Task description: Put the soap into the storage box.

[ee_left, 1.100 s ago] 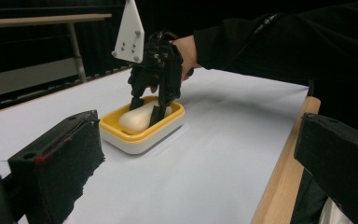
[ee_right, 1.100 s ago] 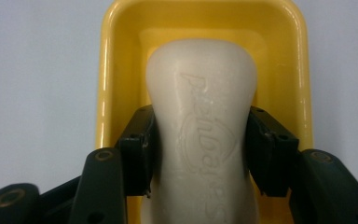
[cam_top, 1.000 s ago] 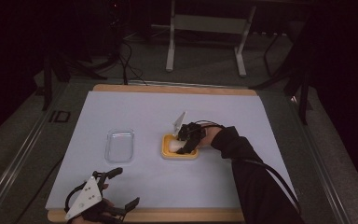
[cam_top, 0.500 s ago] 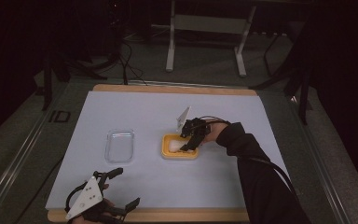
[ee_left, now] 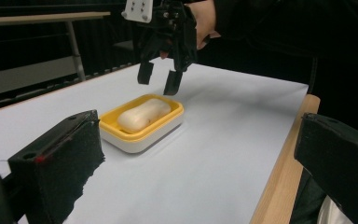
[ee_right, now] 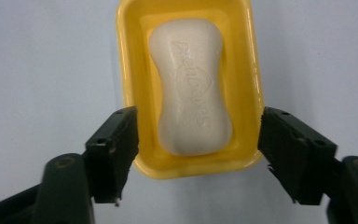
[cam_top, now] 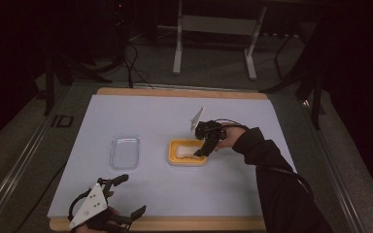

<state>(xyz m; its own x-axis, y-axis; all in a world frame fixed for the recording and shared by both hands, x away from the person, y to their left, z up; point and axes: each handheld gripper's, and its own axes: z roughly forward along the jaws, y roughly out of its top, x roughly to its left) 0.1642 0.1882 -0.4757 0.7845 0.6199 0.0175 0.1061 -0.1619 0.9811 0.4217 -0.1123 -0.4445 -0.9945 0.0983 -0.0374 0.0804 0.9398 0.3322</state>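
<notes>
A white bar of soap (ee_right: 191, 93) lies in a yellow soap dish (ee_right: 130, 70) near the middle of the table. In the high view the soap dish (cam_top: 172, 155) sits just right of centre. My right gripper (cam_top: 201, 149) hovers a little above the dish's right end, pointing down. Its jaws have just been opening and hold nothing; the soap rests in the dish below them. The left gripper view shows the right gripper (ee_left: 158, 84) clear of the soap (ee_left: 144, 114). My left gripper (cam_top: 131, 195) stays open by the front left edge.
A clear plastic tray (cam_top: 125, 151) lies left of the dish on the white table cover (cam_top: 233, 194). The wooden table edge (cam_top: 184, 223) runs along the front. A metal stand (cam_top: 213, 29) is on the floor beyond the table.
The right gripper has lifted off the soap dish and its jaws have spread apart, leaving the soap in the dish. The left gripper has not moved.
</notes>
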